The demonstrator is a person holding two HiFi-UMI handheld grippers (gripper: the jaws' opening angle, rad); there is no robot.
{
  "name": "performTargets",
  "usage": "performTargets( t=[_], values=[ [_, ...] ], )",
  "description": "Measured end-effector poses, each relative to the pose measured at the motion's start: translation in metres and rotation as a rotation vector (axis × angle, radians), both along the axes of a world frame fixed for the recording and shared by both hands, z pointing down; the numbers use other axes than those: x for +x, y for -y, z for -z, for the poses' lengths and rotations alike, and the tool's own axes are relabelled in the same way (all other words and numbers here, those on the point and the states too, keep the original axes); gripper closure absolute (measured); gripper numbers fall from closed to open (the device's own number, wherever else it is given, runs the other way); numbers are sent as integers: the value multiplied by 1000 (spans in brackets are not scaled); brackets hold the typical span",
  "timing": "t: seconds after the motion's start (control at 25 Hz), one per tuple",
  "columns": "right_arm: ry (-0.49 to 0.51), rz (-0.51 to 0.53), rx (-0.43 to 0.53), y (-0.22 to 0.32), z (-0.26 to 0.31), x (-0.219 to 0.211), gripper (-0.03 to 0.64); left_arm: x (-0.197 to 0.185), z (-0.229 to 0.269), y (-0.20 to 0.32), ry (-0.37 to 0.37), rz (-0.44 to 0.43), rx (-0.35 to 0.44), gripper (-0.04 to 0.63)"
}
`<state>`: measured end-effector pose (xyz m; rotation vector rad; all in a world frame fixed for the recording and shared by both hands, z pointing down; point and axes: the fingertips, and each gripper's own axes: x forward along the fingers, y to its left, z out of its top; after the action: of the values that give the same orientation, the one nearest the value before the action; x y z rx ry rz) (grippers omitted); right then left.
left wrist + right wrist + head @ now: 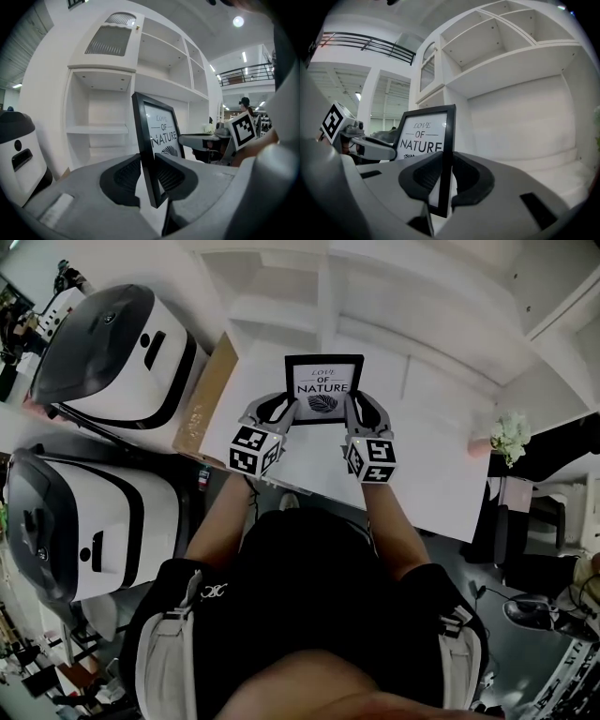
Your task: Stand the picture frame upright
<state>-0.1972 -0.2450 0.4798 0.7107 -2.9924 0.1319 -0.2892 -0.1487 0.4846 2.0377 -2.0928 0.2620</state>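
Black-edged frame is being held close to upright between the two tongs, its print facing the person. The left tongs are pinching its left edge, and the right tongs are pinching its right edge. The raising is looking largely done. Resting it steady on the table and letting go are seemingly remaining.

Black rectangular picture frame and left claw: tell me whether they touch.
Touching. The left gripper view shows the left claw clamped on the black rectangular picture frame, pads pressing both faces.
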Motion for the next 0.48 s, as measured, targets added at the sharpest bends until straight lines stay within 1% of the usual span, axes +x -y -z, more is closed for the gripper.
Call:
performTargets(
  t=[0.2,0.48],
  values=[
    [-34,-29,-19,8,-15,-19,547,-23,-19,13,-12,-23,-39,494],
    [-72,-99,-84,31,-46,-42,546,-51,-48,41,-36,-76,-92,494]
  ],
)
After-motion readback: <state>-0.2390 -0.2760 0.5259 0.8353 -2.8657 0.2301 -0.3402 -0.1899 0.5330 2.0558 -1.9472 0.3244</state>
